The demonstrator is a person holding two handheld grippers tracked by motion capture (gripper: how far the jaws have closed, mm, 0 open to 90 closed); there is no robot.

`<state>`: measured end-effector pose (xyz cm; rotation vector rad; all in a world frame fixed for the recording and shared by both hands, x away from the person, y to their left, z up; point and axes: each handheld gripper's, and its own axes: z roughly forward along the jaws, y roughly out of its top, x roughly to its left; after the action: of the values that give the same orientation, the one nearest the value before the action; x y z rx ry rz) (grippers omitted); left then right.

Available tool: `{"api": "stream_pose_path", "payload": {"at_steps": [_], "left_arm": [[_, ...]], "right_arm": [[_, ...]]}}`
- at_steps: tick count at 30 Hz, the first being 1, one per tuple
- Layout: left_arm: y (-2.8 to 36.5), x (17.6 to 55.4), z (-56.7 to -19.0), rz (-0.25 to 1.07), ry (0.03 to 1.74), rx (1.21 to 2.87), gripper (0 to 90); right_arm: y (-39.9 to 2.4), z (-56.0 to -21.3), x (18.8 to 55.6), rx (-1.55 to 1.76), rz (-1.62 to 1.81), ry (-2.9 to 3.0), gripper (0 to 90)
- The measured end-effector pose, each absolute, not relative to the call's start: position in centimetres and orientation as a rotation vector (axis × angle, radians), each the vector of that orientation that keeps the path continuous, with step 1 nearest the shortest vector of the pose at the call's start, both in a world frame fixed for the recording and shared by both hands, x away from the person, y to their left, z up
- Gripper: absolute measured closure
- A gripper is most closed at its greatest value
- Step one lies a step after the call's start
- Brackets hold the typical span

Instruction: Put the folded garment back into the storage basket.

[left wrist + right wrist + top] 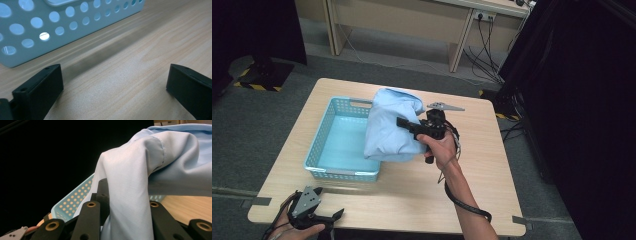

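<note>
Right gripper (409,126) fingers clamp cloth (389,125) above basket (324,145)

A: How was the light?
B: Soft and even overhead; the table (412,195) was bright, the frame's corners fell dark.
A: Sharpness?
B: The high view was slightly soft. The basket (30,32) blurred at upper left, shadowed below.

Pale blue woven cloth garment (389,127), smooth, matt; beside it, light blue perforated plastic basket (328,131), slightly glossy; beneath, light wood-grain table (412,190), matt.
</note>
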<state>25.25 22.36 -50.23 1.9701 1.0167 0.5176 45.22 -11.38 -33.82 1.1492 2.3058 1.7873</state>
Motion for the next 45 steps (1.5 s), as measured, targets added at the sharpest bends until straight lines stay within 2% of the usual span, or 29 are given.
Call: {"api": "stream_pose_path", "payload": {"at_steps": [21, 45], "left_arm": [[22.3, 25.2, -50.2, 0.512, 1.007, 1.974, 0.0], [22.4, 25.2, -50.2, 0.511, 1.011, 1.978, 0.0]], "right_arm": [[-3.5, -35.4, 46.0, 1.134, 1.712, 2.407, 75.6], [0.0, -36.1, 46.6, 1.138, 1.677, 2.444, 75.6]]}}
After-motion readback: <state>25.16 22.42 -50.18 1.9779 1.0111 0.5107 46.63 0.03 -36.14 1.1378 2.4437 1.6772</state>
